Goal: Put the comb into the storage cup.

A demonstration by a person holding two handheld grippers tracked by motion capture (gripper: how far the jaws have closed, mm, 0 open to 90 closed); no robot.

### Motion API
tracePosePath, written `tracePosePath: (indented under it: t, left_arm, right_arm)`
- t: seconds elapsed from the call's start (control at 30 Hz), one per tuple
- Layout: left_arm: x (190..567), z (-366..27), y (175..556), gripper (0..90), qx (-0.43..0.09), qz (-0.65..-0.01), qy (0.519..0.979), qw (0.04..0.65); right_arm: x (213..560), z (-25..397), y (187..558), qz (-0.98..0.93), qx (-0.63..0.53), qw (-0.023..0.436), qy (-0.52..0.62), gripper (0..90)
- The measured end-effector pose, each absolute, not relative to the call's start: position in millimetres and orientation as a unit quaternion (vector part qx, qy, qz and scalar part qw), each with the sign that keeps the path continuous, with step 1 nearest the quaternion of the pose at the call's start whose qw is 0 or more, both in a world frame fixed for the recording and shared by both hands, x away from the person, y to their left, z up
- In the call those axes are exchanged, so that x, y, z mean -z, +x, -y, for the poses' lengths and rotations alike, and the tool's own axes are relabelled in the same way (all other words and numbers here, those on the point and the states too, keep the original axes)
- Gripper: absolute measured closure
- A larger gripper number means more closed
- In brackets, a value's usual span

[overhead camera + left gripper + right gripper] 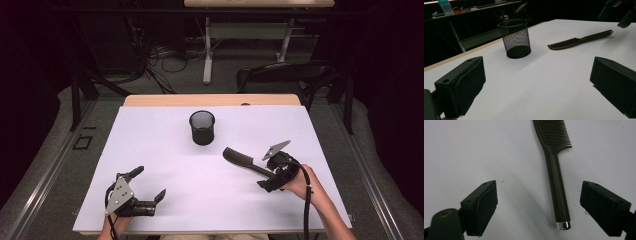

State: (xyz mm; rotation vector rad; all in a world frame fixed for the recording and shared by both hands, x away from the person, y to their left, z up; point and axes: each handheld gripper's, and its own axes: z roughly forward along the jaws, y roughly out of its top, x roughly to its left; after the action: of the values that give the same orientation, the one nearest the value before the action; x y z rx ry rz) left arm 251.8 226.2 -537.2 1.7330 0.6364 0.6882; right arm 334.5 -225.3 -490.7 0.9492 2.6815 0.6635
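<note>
A dark brown comb [243,161] lies flat on the white table sheet [160,145], right of the middle, with its teeth end toward the black mesh cup [202,127]. My right gripper [268,175] hovers over the comb's handle end, open. In the right gripper view the handle [556,182] lies between the two spread jaws, nearer the right one, and neither jaw touches it. My left gripper [149,184] rests near the front left of the table, open and holding nothing. Its view looks across at the cup [515,38] and the comb [579,41].
The cup stands upright toward the back centre of the sheet. A bare wooden strip [210,100] marks the table's far edge. Beyond it are a dark chair [285,72], desk legs and floor cables. The right gripper [617,11] appears at the top right of the left gripper view.
</note>
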Motion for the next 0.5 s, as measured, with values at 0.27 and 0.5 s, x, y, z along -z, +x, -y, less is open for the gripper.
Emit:
tracePosePath:
  t: [0.27, 0.5]
  left_arm:
    - [537, -226, 251, 0.0, -0.291, -0.270, 0.733, 0.553]
    - [537, -227, 252, 0.0, -0.289, -0.269, 0.734, 0.553]
  right_arm:
    - [485, 219, 344, -0.915, -0.217, 0.114, 0.320, 3.5]
    - [482, 212, 353, -0.919, -0.210, 0.121, 0.312, 0.0]
